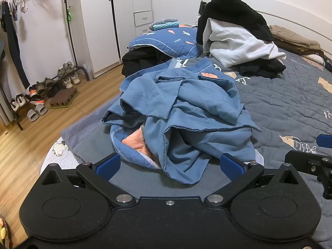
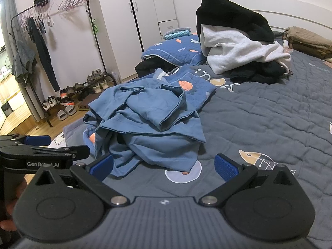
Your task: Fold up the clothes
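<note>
The left hand-held gripper [image 1: 170, 164], whose body reads "GenRobot.AI" in the right wrist view, and the right hand-held gripper [image 2: 164, 165] both have their ribbed blue pads spread wide apart, holding nothing. Just ahead of them a crumpled blue shirt [image 1: 186, 112] of thin, smooth cloth lies heaped on the grey quilted bedspread [image 2: 269, 120] printed with fish-bone motifs. Farther back, a blue quilted pillow [image 2: 176, 50] reads "Happy" beside a black and grey fleece clothes pile [image 2: 238, 41].

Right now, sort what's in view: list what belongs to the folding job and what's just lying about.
For the job:
crumpled blue cotton garment
heap of black and white clothes
open left gripper
open right gripper

Lying about:
grey quilted bedspread
shoe rack
metal clothes rail
</note>
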{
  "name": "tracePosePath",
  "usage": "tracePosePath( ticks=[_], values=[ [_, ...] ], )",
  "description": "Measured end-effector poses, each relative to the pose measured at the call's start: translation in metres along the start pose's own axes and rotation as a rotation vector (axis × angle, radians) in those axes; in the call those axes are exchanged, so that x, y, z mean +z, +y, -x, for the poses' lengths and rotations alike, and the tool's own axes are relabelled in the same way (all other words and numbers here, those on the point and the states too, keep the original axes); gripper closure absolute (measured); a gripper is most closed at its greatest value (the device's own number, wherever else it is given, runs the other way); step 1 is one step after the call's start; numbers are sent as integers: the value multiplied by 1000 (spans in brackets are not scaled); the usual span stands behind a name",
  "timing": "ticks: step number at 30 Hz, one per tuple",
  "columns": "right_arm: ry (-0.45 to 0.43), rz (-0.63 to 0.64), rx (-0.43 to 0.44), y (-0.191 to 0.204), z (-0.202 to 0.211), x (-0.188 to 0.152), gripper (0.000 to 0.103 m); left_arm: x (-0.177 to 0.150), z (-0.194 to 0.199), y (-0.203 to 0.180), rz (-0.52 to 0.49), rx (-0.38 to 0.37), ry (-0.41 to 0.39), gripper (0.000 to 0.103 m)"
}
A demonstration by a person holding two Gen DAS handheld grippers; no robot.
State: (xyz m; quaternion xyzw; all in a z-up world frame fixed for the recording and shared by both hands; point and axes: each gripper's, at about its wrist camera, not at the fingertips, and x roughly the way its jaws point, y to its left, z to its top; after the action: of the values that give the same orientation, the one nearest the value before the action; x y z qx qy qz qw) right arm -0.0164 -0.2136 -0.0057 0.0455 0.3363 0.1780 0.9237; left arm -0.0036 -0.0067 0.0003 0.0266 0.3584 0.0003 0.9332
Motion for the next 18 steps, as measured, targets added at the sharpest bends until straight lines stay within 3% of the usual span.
tracePosePath(
  ticks=[18],
  values=[
    [-2, 1, -5, 2, -14, 16, 0, 6, -6, 12, 31, 2, 7, 0]
  ],
)
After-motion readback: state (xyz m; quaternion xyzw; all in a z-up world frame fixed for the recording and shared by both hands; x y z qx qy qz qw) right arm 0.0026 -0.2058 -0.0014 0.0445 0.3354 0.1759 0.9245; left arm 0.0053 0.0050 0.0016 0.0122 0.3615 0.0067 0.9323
